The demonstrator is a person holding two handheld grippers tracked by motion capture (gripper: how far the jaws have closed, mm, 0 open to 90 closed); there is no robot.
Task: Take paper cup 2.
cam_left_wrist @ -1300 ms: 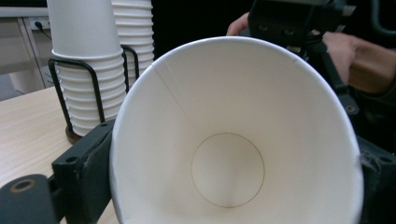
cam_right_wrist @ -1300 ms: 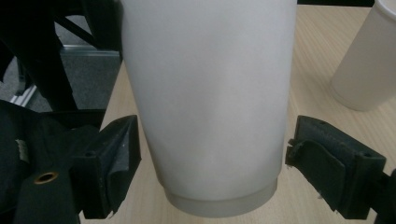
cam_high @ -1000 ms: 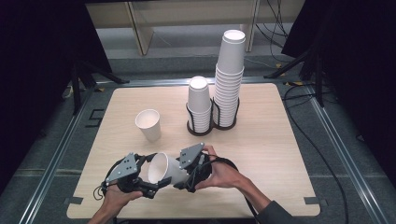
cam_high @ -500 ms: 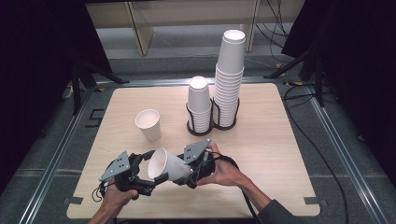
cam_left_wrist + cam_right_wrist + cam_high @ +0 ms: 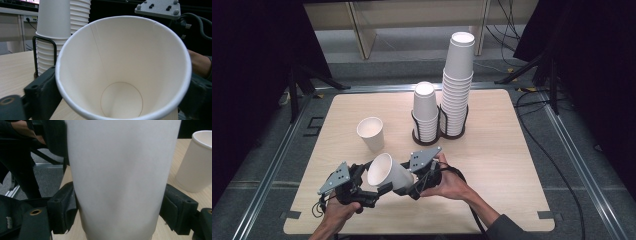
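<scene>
Right now a white paper cup [image 5: 388, 172] hangs tilted above the near edge of the worktop [image 5: 512, 165], caught between the two tools. The right hand-held gripper [image 5: 416, 186] clamps the cup's lower body, its pads pressed hard enough to dent the wall, as the right gripper view shows. The left hand-held gripper [image 5: 371, 192] sits at the rim end; its jaws have just been closing a little, with the cup between them, and one pad [image 5: 41, 90] lies against the outside of the cup, though I cannot tell whether they truly grip it.

It looks like a handover, or two nested cups being pulled apart; I can't make out a second cup inside. To do it well, I'd say the right grip should stay firm but not crush further, since the paper buckles easily. The left jaws should take the rolled rim squarely, where the cup is stiffest, and any pull should run straight along the cup's axis rather than twisting.

A loose cup [image 5: 372, 133] stands upright further out, well apart from the short stack [image 5: 425, 112] and tall stack [image 5: 457, 85] in their wire holder [image 5: 439, 127].

No brand, label or writing is readable on any cup.
</scene>
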